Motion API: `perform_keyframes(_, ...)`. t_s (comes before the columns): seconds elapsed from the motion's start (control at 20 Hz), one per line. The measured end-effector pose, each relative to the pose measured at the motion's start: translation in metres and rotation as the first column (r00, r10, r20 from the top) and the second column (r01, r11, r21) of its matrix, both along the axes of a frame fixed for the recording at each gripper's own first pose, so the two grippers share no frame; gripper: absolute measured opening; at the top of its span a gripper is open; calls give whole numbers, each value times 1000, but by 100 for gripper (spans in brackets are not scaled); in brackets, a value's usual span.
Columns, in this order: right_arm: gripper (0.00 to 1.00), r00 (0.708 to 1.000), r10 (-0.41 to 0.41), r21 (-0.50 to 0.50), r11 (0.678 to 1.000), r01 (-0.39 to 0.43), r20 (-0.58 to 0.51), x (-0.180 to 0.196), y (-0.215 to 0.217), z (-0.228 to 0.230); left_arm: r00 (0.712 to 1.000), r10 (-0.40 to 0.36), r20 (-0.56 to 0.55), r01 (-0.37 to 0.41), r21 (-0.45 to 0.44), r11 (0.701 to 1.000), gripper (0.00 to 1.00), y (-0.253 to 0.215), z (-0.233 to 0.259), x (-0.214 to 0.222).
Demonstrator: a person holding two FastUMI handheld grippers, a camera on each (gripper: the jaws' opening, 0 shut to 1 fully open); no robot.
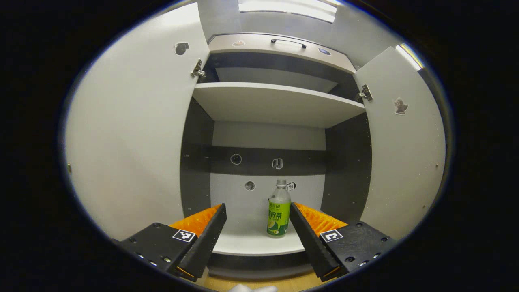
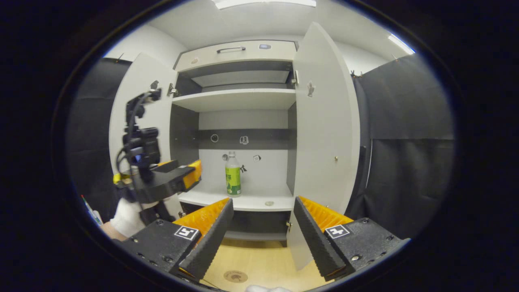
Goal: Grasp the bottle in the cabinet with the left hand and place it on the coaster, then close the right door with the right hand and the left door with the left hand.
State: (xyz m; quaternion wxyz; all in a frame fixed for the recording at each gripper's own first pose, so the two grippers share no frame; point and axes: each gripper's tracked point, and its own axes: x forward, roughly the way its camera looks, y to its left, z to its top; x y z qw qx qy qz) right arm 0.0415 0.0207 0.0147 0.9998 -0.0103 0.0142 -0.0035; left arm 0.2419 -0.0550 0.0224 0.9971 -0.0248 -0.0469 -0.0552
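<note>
Both cabinet doors, left door and right door, stand swung wide, leaving the lower compartment's front unobstructed. The left gripper is level before the shelf edge, jaws spread apart, empty. The bottle stands upright on the lower shelf, just beside its right finger. The right gripper hangs back over the wooden floor, also spread and empty.

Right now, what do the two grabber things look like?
Each hand-held gripper has two black wedge-shaped fingers with ridged inner faces, orange ribbed sides and a small black-and-white square marker on each finger base: the left hand-held gripper and the right hand-held gripper. In the right gripper view, the left one carries a black camera with cables on top, held by a hand in a white glove.
</note>
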Motion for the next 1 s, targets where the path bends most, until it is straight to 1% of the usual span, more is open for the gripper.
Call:
perform_keyframes(0.05, 98, 1000, 5, -8, 1000, -5, -5, 0, 3, 0, 1000, -5, 7, 5, -1, 1000, 95, -8, -2, 20)
perform_keyframes(0.1, 95, 1000, 3, -15, 1000, -3, -14, 2, 3, 0, 1000, -8, -1, 8, -9, 1000, 95, -18, -9, 41)
perform_keyframes(0.15, 98, 1000, 1, -17, 1000, -2, -19, 2, 3, 1, 1000, -16, -16, 16, -17, 1000, 95, -27, -16, 60)
perform_keyframes(0.2, 95, 1000, -2, -19, 1000, 2, -22, 3, 4, 1, 999, -24, -36, 23, -22, 999, 95, -35, -23, 77)
perform_keyframes(0.25, 95, 1000, -8, -24, 1000, 8, -29, 5, 3, 1, 999, -26, -39, 26, -16, 1000, 95, -42, -28, 93)
perform_keyframes(0.3, 98, 999, -15, -28, 1000, 14, -35, 7, 2, 1, 999, -21, -50, 21, -5, 1000, 95, -46, -34, 106)
perform_keyframes(0.5, 98, 997, -33, -25, 999, 31, -74, 12, 0, -9, 995, -10, -98, 11, 9, 1000, 95, -57, -56, 150)
perform_keyframes(0.55, 95, 996, -40, -27, 999, 38, -84, 12, -3, -13, 995, -7, -101, 8, 6, 1000, 95, -59, -59, 156)
perform_keyframes(0.6, 95, 995, -48, -30, 999, 45, -89, 11, -5, -15, 996, -11, -93, 12, 8, 1000, 96, -61, -59, 159)
perform_keyframes(0.65, 98, 994, -55, -30, 998, 52, -95, 10, -6, -18, 997, 1, -78, 0, 14, 1000, 95, -58, -57, 162)
perform_keyframes(0.7, 99, 993, -58, -27, 998, 55, -104, 9, -7, -21, 998, 4, -67, -2, 25, 1000, 95, -61, -54, 160)
perform_keyframes(0.75, 95, 992, -55, -22, 998, 53, -111, 8, -7, -24, 998, 3, -62, -1, 41, 999, 95, -63, -54, 163)
perform_keyframes(0.8, 99, 992, -55, -22, 998, 53, -116, 6, -6, -25, 998, 9, -62, -6, 53, 999, 95, -63, -55, 167)
perform_keyframes(0.85, 98, 991, -56, -24, 998, 53, -119, 4, -7, -26, 998, 7, -67, -3, 61, 998, 95, -62, -57, 172)
perform_keyframes(0.9, 99, 992, -54, -24, 998, 52, -116, 2, -7, -25, 997, 12, -79, -6, 74, 997, 94, -61, -58, 174)
perform_keyframes(0.95, 99, 992, -52, -24, 998, 50, -114, 1, -8, -24, 996, 38, -84, -31, 83, 996, 89, -55, -60, 177)
perform_keyframes(1.0, 99, 993, -51, -23, 999, 49, -111, -2, -8, -23, 994, 45, -96, -37, 83, 996, 76, -48, -58, 166)
